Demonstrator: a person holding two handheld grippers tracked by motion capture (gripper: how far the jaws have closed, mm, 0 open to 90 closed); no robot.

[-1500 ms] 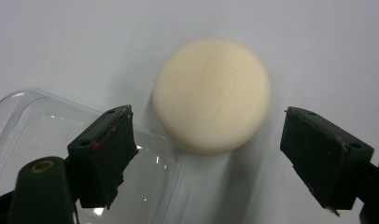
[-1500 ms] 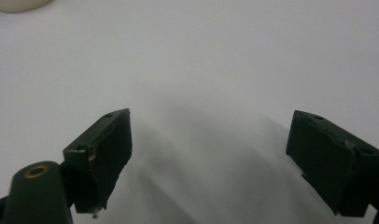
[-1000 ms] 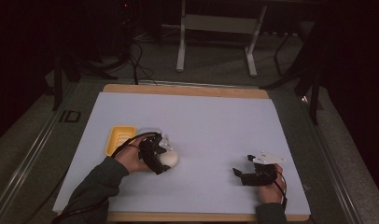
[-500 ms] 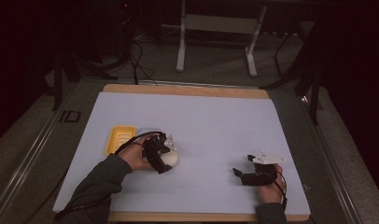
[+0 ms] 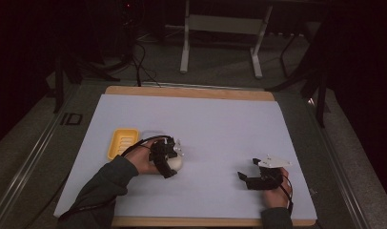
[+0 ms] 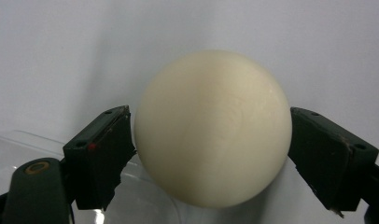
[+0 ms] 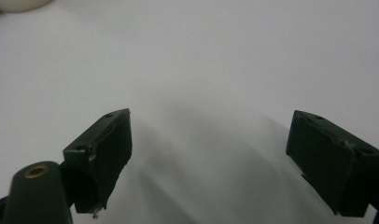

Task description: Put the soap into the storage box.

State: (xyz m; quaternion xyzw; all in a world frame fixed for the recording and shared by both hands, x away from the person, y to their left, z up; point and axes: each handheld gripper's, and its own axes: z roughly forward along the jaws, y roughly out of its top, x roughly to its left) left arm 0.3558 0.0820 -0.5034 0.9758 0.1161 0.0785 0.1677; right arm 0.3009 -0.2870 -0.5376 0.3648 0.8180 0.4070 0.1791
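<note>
The left gripper (image 5: 168,162) sits low over the white sheet (image 5: 220,129) that covers the table, and its two black jaws stand on either side of a cream-coloured ball (image 5: 175,163); from the left gripper view the ball (image 6: 212,128) looks pinched at its widest part, the left pad (image 6: 106,151) against one flank and the right pad (image 6: 330,156) against the other, so I would say the jaws are closed on it. The person's left hand (image 5: 143,161) is wrapped round the gripper's body, with a dark sleeve (image 5: 98,186) running down to the near edge of the table. Just beyond and to the left of that hand lies a yellow tray (image 5: 122,143) flat on the sheet, and between the tray and the gripper there is a clear plastic thing (image 5: 151,136) whose rim also shows as a glassy curve (image 6: 19,144) low in the left gripper view; what it is I cannot make out. The middle of the sheet is bare. Over to the right, well apart from the ball, the right gripper (image 5: 246,177) rests near the front edge with its grey three-cornered plate (image 5: 272,162) on top and the person's right hand (image 5: 276,193) behind it. Its jaws stand wide apart with nothing between them, and the right gripper view looks straight down on plain white sheet (image 7: 215,70) between the two pads. A wooden border (image 5: 191,91) shows along the far edge of the table.
</note>
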